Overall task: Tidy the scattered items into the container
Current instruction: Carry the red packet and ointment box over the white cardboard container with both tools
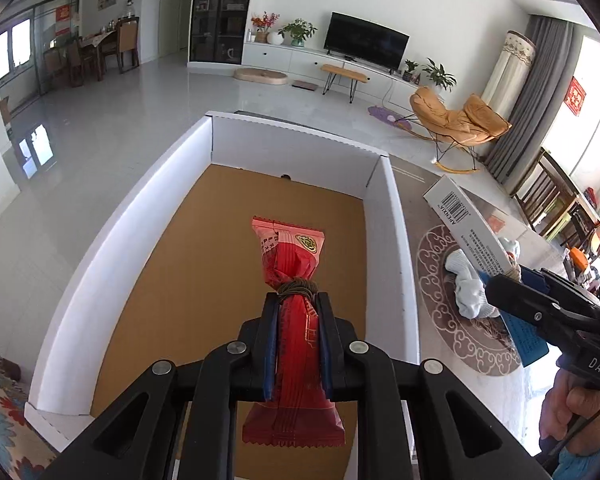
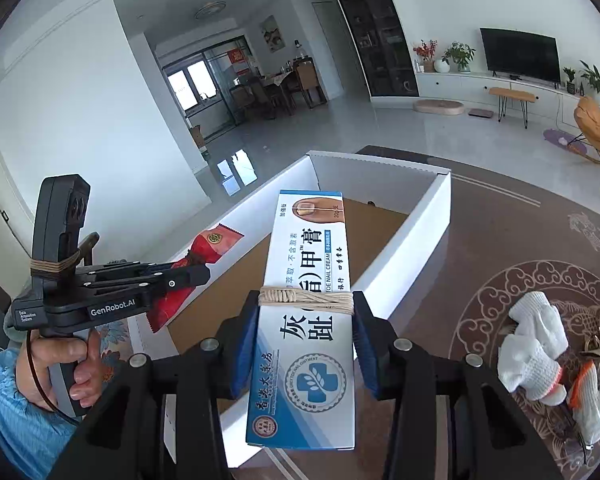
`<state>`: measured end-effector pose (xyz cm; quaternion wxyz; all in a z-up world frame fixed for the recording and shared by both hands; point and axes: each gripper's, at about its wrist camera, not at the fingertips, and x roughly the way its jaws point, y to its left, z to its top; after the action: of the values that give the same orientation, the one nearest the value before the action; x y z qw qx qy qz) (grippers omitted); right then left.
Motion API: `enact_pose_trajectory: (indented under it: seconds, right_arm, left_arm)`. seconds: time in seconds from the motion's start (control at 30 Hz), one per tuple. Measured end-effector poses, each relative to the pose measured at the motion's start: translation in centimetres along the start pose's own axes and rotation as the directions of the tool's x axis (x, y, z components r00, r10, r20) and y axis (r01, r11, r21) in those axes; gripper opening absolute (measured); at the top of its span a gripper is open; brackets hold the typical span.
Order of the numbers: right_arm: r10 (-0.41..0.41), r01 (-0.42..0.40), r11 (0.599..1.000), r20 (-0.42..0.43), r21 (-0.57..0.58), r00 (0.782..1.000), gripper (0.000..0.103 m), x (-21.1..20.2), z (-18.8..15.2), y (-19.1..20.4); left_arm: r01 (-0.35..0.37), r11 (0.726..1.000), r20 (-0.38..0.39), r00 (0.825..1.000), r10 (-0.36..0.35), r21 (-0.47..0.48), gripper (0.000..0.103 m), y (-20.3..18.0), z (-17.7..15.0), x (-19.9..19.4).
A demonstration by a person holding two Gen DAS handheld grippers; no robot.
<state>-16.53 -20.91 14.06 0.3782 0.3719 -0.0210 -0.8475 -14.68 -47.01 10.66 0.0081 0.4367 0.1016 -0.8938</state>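
Left claw (image 1: 298, 300) is clamped on the crinkly red foil snack packet (image 1: 294, 304), hanging over the open white cardboard box (image 1: 100, 240) for a drop. Right claw (image 2: 306, 300) pinches the blue-and-white ointment carton (image 2: 308, 320), box at 12 o'clock. White gloves (image 2: 536, 340) wait on the bench.

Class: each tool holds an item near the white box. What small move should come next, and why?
Probably open the left tool and drop the red packet: it already hangs over the bare floor of the white box. The right tool holds the cream carton at the box's edge, so it can follow.
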Motion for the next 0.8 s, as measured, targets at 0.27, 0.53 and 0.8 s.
enact_pose_trajectory:
  seconds: [0.27, 0.53, 0.8]
  right_arm:
    - [-0.097, 0.103, 0.994, -0.167, 0.031, 0.981, 0.044, 14.8, 5.8, 0.8]
    - [-0.168, 0.192, 0.98, -0.317, 0.046, 0.934, 0.044, 21.6, 5.4, -1.0]
    - [-0.206, 0.219, 0.976, -0.423, -0.019, 0.882, 0.048, 24.8, 5.0, -1.2]
  left_arm:
    - [-0.071, 0.997, -0.119, 0.991, 0.067, -0.024, 0.017, 4.3, 4.3, 8.7]
    - [-0.068, 0.998, -0.195, 0.979, 0.064, -0.017, 0.017, 3.7, 3.8, 14.1]
    - [-0.145, 0.988, -0.305, 0.945, 0.122, -0.051, 0.038, 5.0, 2.8, 16.9]
